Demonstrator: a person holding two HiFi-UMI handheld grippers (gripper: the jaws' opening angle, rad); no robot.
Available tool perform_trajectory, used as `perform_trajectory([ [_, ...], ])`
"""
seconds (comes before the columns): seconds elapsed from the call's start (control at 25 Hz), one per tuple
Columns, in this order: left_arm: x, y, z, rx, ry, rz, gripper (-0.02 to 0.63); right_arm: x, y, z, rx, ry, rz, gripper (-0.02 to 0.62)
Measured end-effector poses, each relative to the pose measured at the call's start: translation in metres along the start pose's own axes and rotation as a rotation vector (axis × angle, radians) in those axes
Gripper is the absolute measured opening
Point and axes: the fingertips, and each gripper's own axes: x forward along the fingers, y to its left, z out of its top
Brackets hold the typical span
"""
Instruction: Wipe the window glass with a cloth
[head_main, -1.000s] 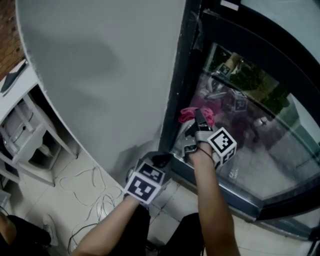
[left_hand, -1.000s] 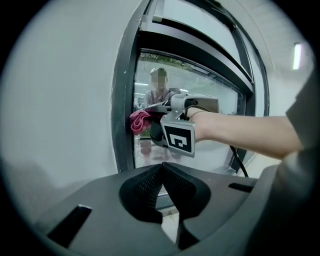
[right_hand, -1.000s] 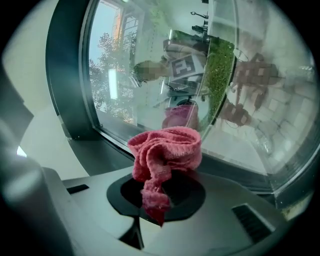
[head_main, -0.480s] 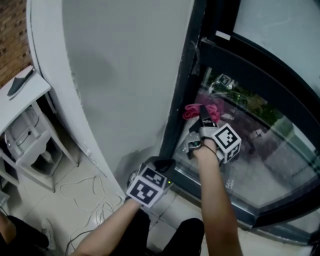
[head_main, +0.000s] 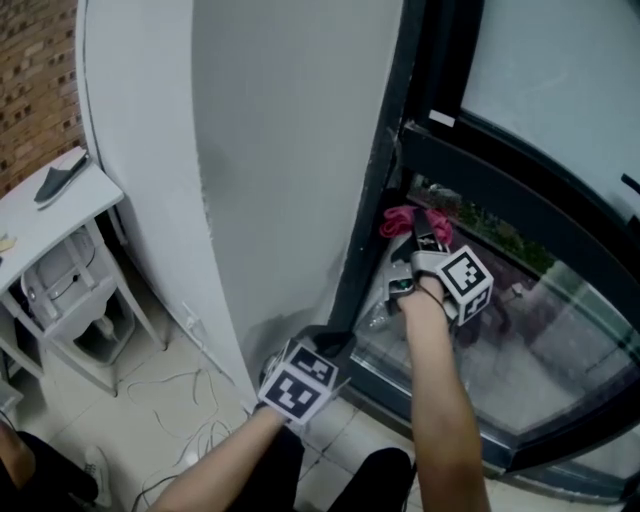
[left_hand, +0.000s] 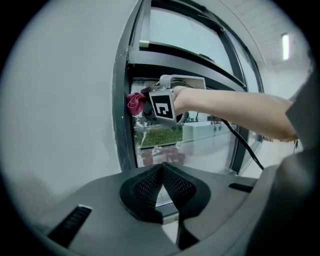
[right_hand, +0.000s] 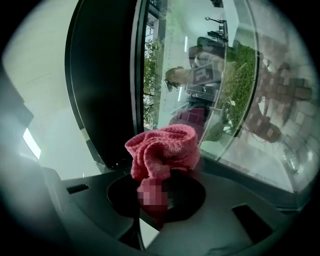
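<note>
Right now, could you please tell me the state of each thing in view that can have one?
Right gripper: shut on the pink cloth.
Left gripper: shut, empty, held low.
Pink cloth: bunched up, close to the window glass.
Window glass: closed pane, showing reflections.

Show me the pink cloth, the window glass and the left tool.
pink cloth (right_hand: 162, 150), right gripper view, middle of the bunched fabric.
window glass (head_main: 560, 350), head view, bare lower pane.
left tool (left_hand: 161, 170), left gripper view, where its shut tips meet.
</note>
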Motion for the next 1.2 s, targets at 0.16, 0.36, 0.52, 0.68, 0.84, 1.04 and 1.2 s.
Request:
perform_trajectory([
  [0.16, -0.006, 0.004, 0.005, 0.013, -0.008, 0.01, 0.008, 0.006, 0.027, 0.011, -0.05, -0.02, 0.048, 0.052],
  [0.36, -0.004, 0.001, 0.017, 0.027, -0.021, 0.007, 0.008, 0.011, 0.038, 0.02, -0.067, -0.03, 0.068, 0.052],
  [0.52, -0.004, 0.002, 0.023, 0.034, -0.031, 0.013, 0.008, 0.012, 0.059, 0.021, -0.158, -0.031, 0.119, 0.052],
  [0.68, -0.001, 0.0, 0.022, 0.029, -0.027, 0.02, 0.008, 0.007, 0.07, 0.02, -0.208, -0.016, 0.156, 0.052],
  [0.84, 0.002, -0.005, 0.028, 0.03, -0.04, 0.019, 0.008, -0.014, 0.075, 0.014, -0.237, 0.021, 0.179, 0.054],
  [1.04, 0.004, -0.021, 0.037, 0.016, -0.077, -0.006, 0.008, -0.063, 0.075, 0.016, -0.363, 0.077, 0.156, 0.055],
  [1.2, 0.012, -0.053, 0.037, 0.008, -0.074, -0.075, 0.008, -0.117, 0.054, 0.03, -0.528, 0.117, -0.024, 0.055],
])
